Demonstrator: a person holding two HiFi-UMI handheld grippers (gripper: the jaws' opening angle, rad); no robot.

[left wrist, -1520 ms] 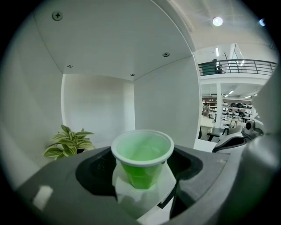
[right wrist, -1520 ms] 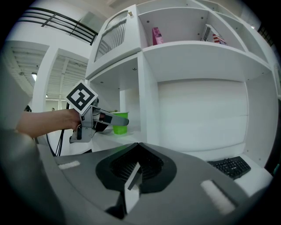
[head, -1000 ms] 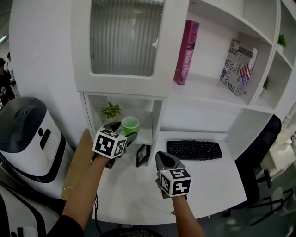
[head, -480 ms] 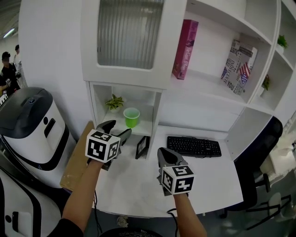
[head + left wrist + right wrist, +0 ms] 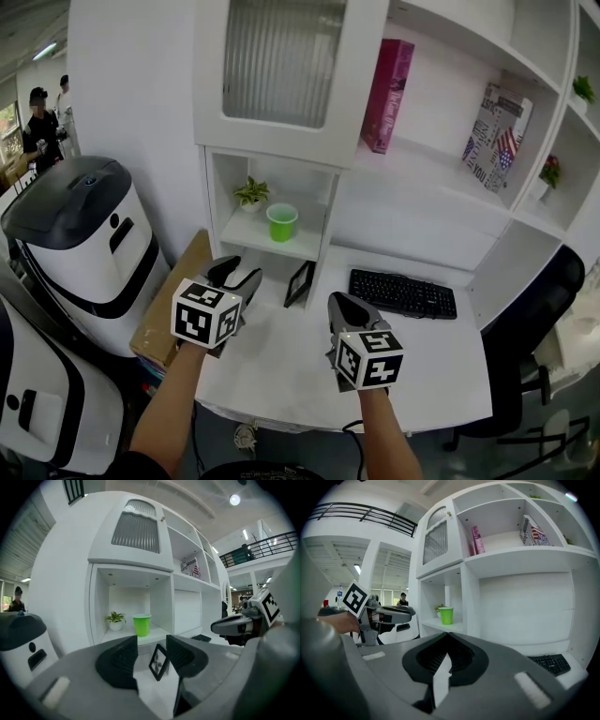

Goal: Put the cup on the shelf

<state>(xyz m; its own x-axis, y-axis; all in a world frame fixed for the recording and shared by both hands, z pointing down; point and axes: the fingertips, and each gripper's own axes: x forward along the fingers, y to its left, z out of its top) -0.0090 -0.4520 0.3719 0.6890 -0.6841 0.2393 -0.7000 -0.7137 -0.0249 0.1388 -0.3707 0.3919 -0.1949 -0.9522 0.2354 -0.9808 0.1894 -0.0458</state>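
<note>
The green cup (image 5: 281, 222) stands upright on the low shelf (image 5: 266, 246) of the white unit, right of a small potted plant (image 5: 249, 194). It also shows as a cup (image 5: 142, 624) in the left gripper view and as a cup (image 5: 446, 615) in the right gripper view. My left gripper (image 5: 235, 277) hangs over the desk well short of the shelf, open, with nothing between its jaws. My right gripper (image 5: 344, 309) is over the desk to the right, its jaws closed together and empty.
A black picture frame (image 5: 300, 283) leans under the shelf. A black keyboard (image 5: 403, 294) lies on the white desk (image 5: 281, 375). A pink book (image 5: 386, 82) and a patterned box (image 5: 497, 124) sit on upper shelves. A white-and-grey machine (image 5: 89, 244) and cardboard (image 5: 173, 300) stand at left. People stand far left.
My left gripper has let go of the cup and drawn back from the shelf toward me. The cup stays on the shelf. The view has pulled back and shifted.
</note>
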